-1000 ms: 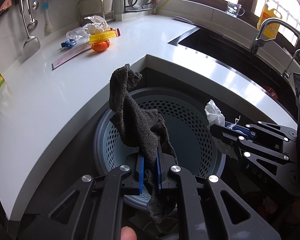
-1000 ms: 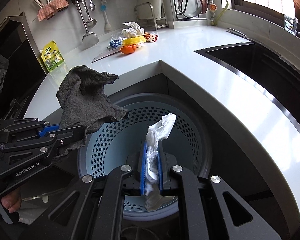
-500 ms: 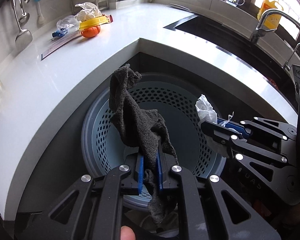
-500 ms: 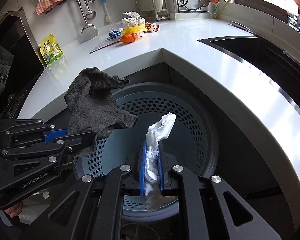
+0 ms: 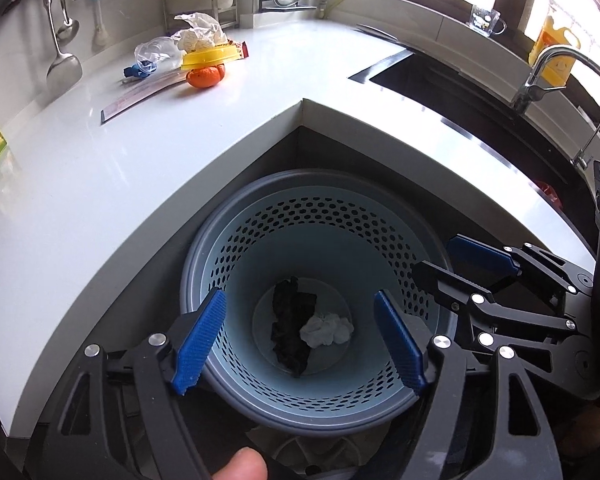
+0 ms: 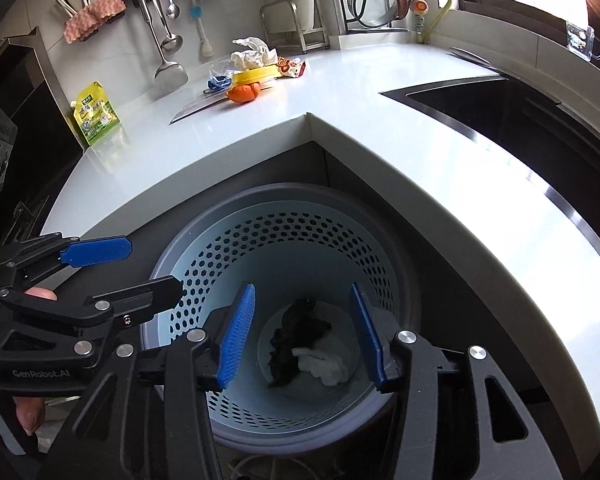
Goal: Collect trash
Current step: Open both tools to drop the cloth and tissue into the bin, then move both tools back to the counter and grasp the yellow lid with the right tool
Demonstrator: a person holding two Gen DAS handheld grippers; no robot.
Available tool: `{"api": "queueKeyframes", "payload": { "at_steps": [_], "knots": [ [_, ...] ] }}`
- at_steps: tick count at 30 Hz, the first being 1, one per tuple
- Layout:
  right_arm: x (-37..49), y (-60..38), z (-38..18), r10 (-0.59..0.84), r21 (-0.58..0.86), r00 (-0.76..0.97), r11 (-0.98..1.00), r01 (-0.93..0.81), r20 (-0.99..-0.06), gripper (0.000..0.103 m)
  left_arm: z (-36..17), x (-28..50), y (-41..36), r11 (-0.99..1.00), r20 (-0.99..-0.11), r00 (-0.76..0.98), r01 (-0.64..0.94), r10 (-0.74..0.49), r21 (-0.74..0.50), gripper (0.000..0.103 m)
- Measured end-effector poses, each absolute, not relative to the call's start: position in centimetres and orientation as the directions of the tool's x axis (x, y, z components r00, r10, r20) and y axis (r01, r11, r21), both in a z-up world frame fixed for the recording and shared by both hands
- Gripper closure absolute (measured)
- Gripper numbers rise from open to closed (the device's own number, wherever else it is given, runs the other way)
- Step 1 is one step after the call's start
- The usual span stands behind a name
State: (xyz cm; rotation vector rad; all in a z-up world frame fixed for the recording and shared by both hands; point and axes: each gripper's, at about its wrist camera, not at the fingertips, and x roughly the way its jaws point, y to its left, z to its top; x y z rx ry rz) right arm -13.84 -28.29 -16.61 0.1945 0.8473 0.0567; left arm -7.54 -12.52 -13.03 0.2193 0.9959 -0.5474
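Grey rag and white tissue now lie at the bottom of the perforated bin; both grippers have let go.

Left wrist view: the left gripper (image 5: 300, 338), which pinched the dark rag (image 5: 290, 330) a second ago, now has its jaws spread wide over the blue bin (image 5: 300, 216); the rag lies on the bin floor with the crumpled tissue (image 5: 327, 329) touching it at its 3 o'clock. More trash waits on the white counter (image 5: 80, 168) at 11 o'clock: orange peel (image 5: 205, 77), yellow lid (image 5: 210, 57), plastic bottle (image 5: 156, 55). Right wrist view: the right gripper (image 6: 305, 334) has also released, jaws spread, tissue gone from between them. Judged from this, one drop is done and the counter pile comes next.
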Motion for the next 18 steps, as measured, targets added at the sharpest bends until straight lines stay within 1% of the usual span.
{"api": "queueKeyframes", "payload": {
  "at_steps": [5,12,14,18],
  "knots": [
    [-13.9,-28.2,-15.9,0.128,0.194,0.675,0.981,0.022,-0.726,0.055,-12.1,-7.2,-11.7,0.858,-0.824,0.458,0.510,-0.333,-0.063,0.024],
    [-12.8,-28.1,-14.2,0.124,0.185,0.703,0.983,0.011,-0.700,0.052,-9.9,-5.2,-9.7,0.891,-0.792,0.527,0.452,-0.309,-0.046,0.018],
    [-12.2,-27.9,-13.5,0.122,0.176,0.714,0.984,0.002,-0.690,0.048,-9.2,-4.4,-9.0,0.902,-0.783,0.547,0.431,-0.297,-0.042,0.018],
    [-10.5,-27.9,-12.0,0.122,0.160,0.736,0.987,-0.019,-0.666,0.042,-7.8,-2.7,-7.9,0.919,-0.759,0.592,0.395,-0.272,-0.021,0.014]
  ]
}}
